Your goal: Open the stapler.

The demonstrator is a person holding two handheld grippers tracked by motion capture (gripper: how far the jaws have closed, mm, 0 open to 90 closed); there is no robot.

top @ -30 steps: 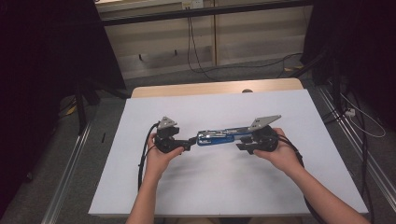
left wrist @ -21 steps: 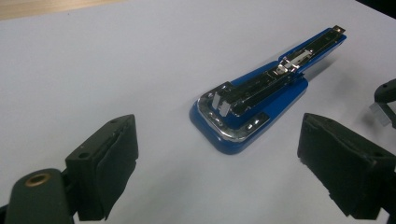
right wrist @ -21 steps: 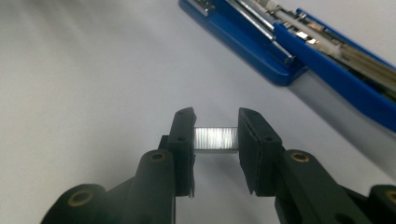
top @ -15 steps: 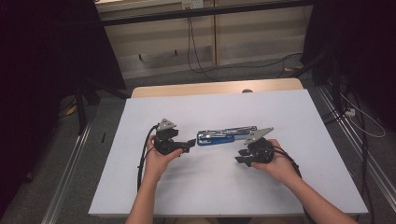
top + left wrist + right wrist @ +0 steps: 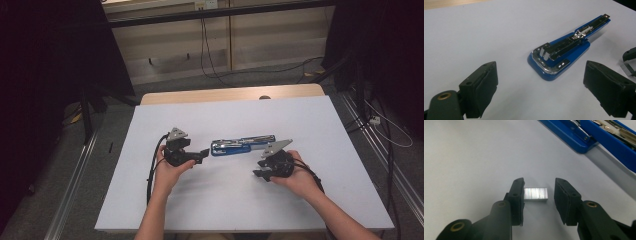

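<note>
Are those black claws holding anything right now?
No. The right gripper straddles a staple strip without squeezing it; the left gripper stands open before the blue stapler.

Dim room in the high view, with black surroundings and a softly lit white table (image 5: 235, 200). Light falls from above, casting faint, soft shadows. Both gripper views are brighter, with a cool bluish tint. The stapler (image 5: 566, 53) shows small metallic glints. The near black jaws look slightly soft.
</note>
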